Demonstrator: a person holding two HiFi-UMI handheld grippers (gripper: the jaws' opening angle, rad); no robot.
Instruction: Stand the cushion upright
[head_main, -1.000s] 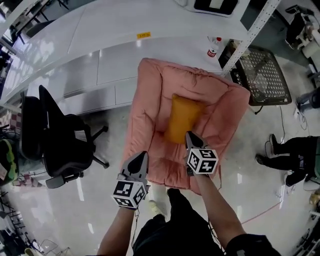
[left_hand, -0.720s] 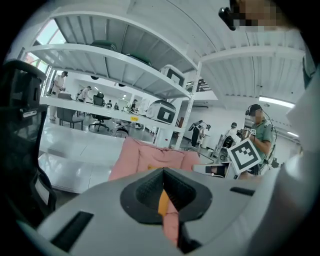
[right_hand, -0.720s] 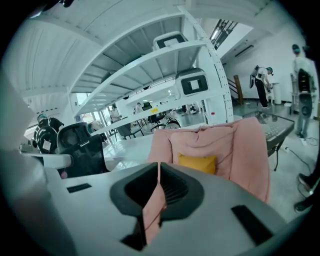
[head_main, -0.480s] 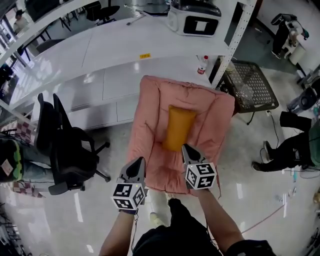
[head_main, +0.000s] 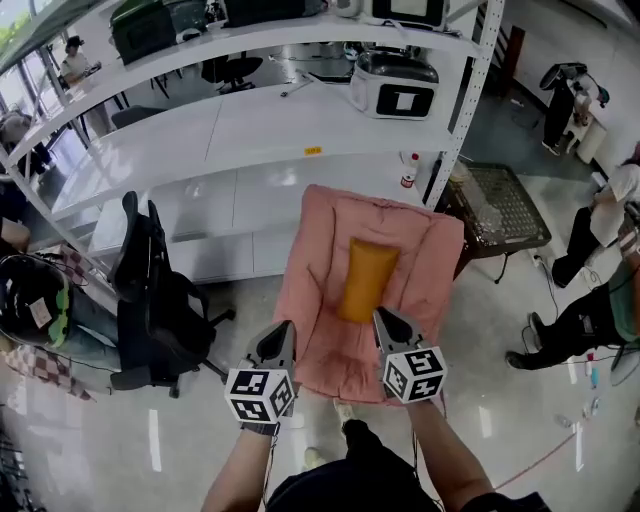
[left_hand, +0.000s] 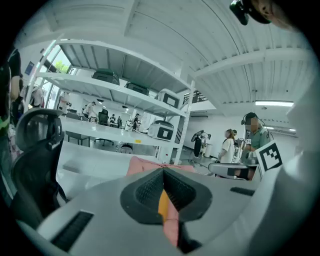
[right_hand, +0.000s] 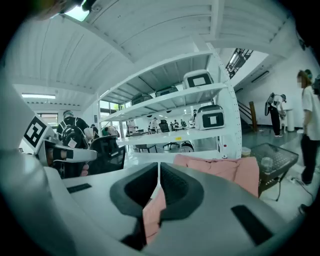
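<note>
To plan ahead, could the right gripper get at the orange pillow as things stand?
Probably not yet: nothing blocks the orange pillow, but the right gripper is shut on the pink cushion.

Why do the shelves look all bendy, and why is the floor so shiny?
Left gripper view and right gripper view: wide lenses bow the white metal shelving into curves, with black corners. Head view: the glossy pale floor shows bright glare streaks; the pink padded cushion looks sharp.

Open floor (head_main: 120, 440) on my left, up to the office chair (head_main: 160, 300). A shelf post (head_main: 462, 120) and mesh table (head_main: 500, 205) crowd the cushion (head_main: 320, 290) on its right.
</note>
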